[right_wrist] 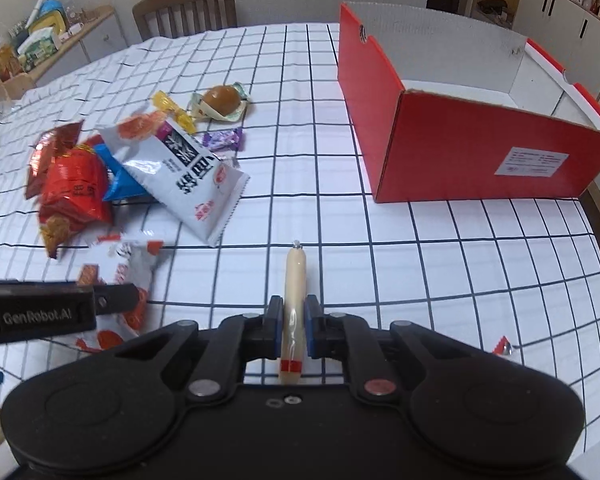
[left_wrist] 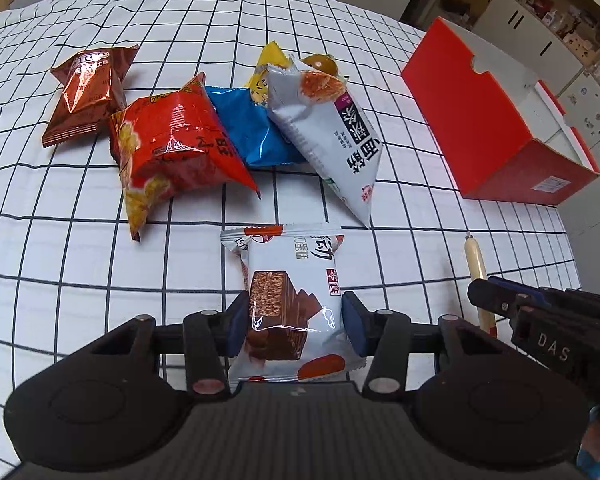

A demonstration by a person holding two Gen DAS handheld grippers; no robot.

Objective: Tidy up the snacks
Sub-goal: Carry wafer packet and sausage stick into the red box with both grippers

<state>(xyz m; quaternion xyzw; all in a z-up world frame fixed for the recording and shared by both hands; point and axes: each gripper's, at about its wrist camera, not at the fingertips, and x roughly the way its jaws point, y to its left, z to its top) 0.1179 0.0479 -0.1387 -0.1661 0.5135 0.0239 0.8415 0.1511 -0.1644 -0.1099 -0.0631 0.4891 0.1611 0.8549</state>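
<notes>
My left gripper is shut on a white chocolate wafer packet and holds it above the checked tablecloth. My right gripper is shut on a pale sausage stick; the stick also shows in the left wrist view. A heap of snacks lies beyond: a red packet, a blue packet, a grey-white packet, a brown Oreo packet. An open red box stands at the right, also seen in the left wrist view.
A wrapped brown egg, a yellow candy and a purple candy lie behind the heap. A small red wrapper lies near the right table edge. A wooden chair stands at the far side.
</notes>
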